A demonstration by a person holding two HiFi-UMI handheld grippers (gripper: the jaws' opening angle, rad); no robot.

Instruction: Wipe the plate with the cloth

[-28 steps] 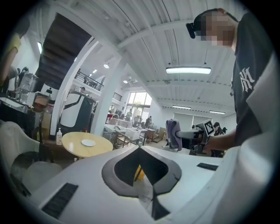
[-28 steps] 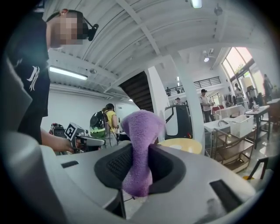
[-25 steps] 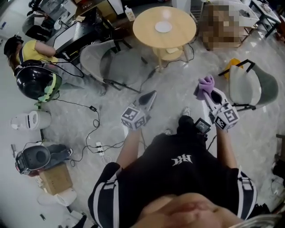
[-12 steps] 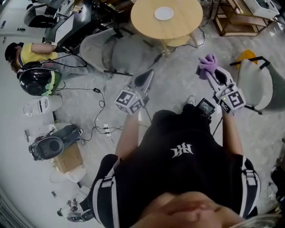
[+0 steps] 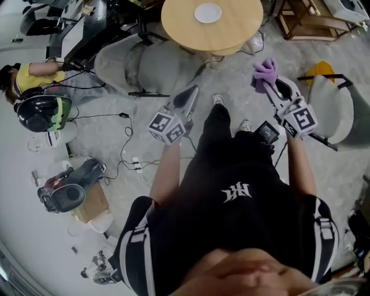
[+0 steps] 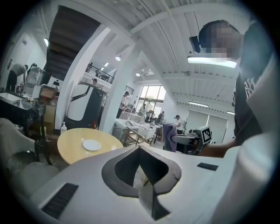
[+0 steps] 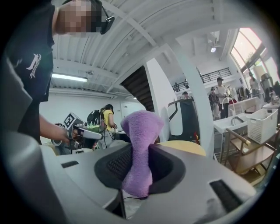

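Head view: fuzzy purple cloth (image 5: 266,71), round white plate (image 5: 208,13).

- Head view: bright, even indoor light on the pale floor (image 5: 300,55); shadows are soft; lines bow toward the edges, and the bottom edge is blurred.
- Left gripper view: a ceiling strip lamp (image 6: 213,61) glares white; the far windows (image 6: 151,92) are blown out; black vignette in every corner.
- Right gripper view: daylight floods in from the tall windows (image 7: 256,50) at upper right; the cloth (image 7: 139,148) is sharp, its nap visible; the corners are black.
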